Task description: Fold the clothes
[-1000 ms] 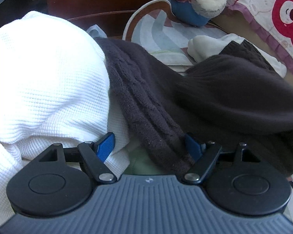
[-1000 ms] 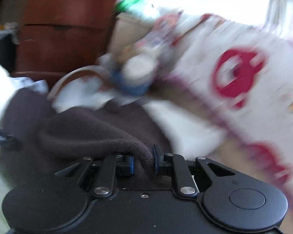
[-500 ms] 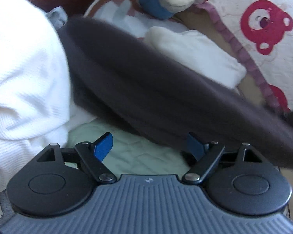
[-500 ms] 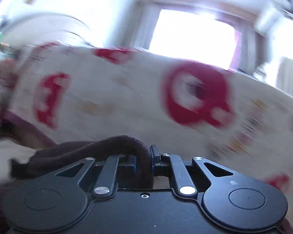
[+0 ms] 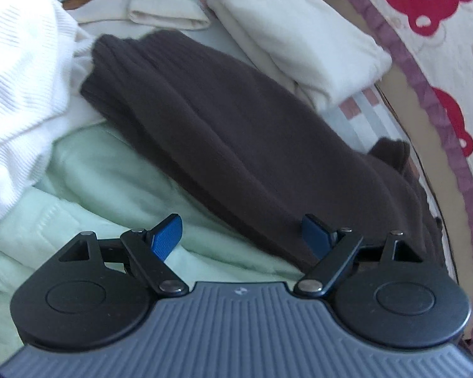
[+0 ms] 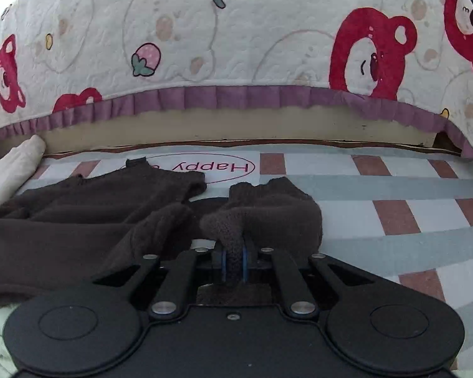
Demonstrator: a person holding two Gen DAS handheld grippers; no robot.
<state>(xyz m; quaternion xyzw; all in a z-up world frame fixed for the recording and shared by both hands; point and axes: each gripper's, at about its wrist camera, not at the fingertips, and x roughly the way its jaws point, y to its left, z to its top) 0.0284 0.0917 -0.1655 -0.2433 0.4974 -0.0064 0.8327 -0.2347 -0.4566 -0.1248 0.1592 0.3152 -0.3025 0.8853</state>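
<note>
Left wrist view: the left tongs (image 5: 242,236) stand wide open and hold nothing, their blue pads (image 5: 167,236) hovering over a pale green quilt (image 5: 88,189). The dark brown knit garment (image 5: 236,132) lies stretched diagonally across the quilt and a striped mat (image 5: 362,116), its near edge just beside the right-hand pad. A white waffle-knit garment (image 5: 19,63) is heaped at left; folded cream clothes (image 5: 296,34) lie beyond the brown one.

Right wrist view: the right tongs (image 6: 233,261) are closed tight on a bunched fold of the dark brown knit garment (image 6: 78,220), which spreads leftward over the striped mat (image 6: 394,189). A bear-print bedspread (image 6: 236,31) with purple frill hangs behind.
</note>
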